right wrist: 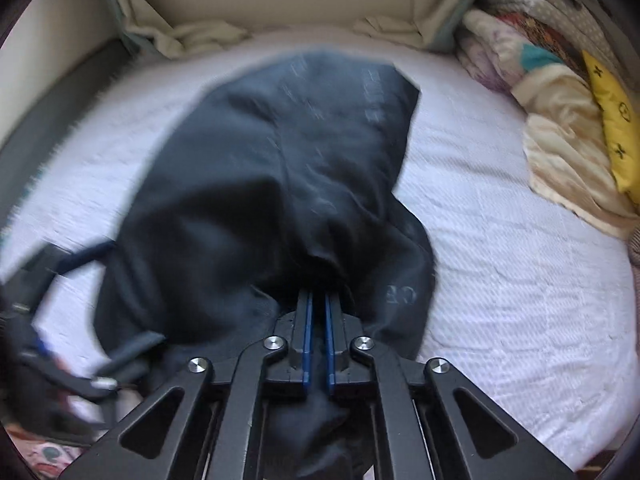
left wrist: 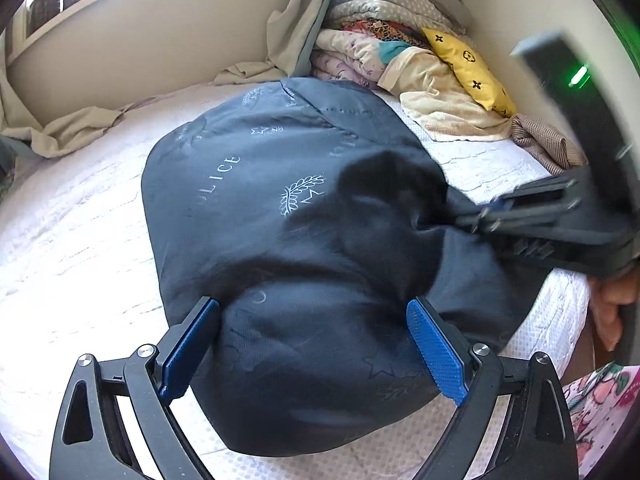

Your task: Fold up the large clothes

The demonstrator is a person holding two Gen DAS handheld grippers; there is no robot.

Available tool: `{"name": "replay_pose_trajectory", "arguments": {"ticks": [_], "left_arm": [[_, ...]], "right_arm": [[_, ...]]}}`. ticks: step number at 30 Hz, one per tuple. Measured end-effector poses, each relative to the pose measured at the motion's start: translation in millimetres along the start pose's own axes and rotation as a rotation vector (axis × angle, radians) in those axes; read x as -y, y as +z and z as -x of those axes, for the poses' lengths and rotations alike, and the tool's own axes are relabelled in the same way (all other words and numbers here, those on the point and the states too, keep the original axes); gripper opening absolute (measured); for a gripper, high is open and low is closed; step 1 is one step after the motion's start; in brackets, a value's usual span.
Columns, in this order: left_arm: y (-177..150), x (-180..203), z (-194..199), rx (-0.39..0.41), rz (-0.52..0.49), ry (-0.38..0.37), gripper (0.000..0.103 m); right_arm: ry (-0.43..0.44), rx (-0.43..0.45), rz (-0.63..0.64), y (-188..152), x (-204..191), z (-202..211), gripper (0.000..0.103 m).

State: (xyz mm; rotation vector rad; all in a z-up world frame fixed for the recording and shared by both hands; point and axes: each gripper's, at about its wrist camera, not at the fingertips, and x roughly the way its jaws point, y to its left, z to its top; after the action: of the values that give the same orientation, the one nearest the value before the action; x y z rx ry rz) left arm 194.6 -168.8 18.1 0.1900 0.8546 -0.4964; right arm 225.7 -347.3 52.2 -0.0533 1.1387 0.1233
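1. The dark printed garment [left wrist: 280,216] lay bunched on the white bed [left wrist: 80,240], filling the middle of the left wrist view; the near end sat at 6 o'clock, the far end toward 12.
2. My right hand-held gripper [right wrist: 318,300] was clamped shut on a gathered fold of the garment [right wrist: 272,184]; cloth was pinched between the blue pads [right wrist: 307,332]. In the left wrist view the same tool [left wrist: 472,218] came in from 3 o'clock.
3. My left hand-held gripper [left wrist: 314,344] stood wide open, its pads either side of the near end of the garment at 6 o'clock. I couldn't tell whether they touched the cloth; nothing was gripped.
4. The right wrist view was motion-blurred, so edge positions there were unreliable.
5. Risk: the right grip held a bunch, not a clean edge. Pulling could drag the whole lump instead of opening a fold.
6. Risk: with the left unclamped, nothing anchored the near end, so the garment would probably slide across the bed.
7. Risk: the fabric looked slick, so the pinch could slip under tension.
8. Risk: the pile of bedding [left wrist: 400,40] at 1 o'clock was near; a wide swing could snag it.
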Motion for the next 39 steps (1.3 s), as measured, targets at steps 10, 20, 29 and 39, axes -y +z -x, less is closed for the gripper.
{"name": "replay_pose_trajectory", "arguments": {"ticks": [10,20,29,39], "left_arm": [[-5.8,17.2,-19.7,-0.019,-0.074,0.005,0.101],[1.4,24.0,-21.2,0.012,-0.068,0.010,0.102],[9.1,57.4,-15.3,0.005,-0.114,-0.029,0.098],[-12.4,61.7,-42.2,-0.009,-0.196,0.063,0.103]], "right_arm": [[-0.013,-0.072,-0.093,-21.8,14.8,-57.5,0.000],[-0.011,-0.056,-0.138,-16.8,19.4,-90.7,0.001],[0.213,-0.070,-0.320,-20.5,65.4,-95.7,0.000],[0.306,0.070,-0.486,-8.7,111.6,-12.0,0.012]]}}
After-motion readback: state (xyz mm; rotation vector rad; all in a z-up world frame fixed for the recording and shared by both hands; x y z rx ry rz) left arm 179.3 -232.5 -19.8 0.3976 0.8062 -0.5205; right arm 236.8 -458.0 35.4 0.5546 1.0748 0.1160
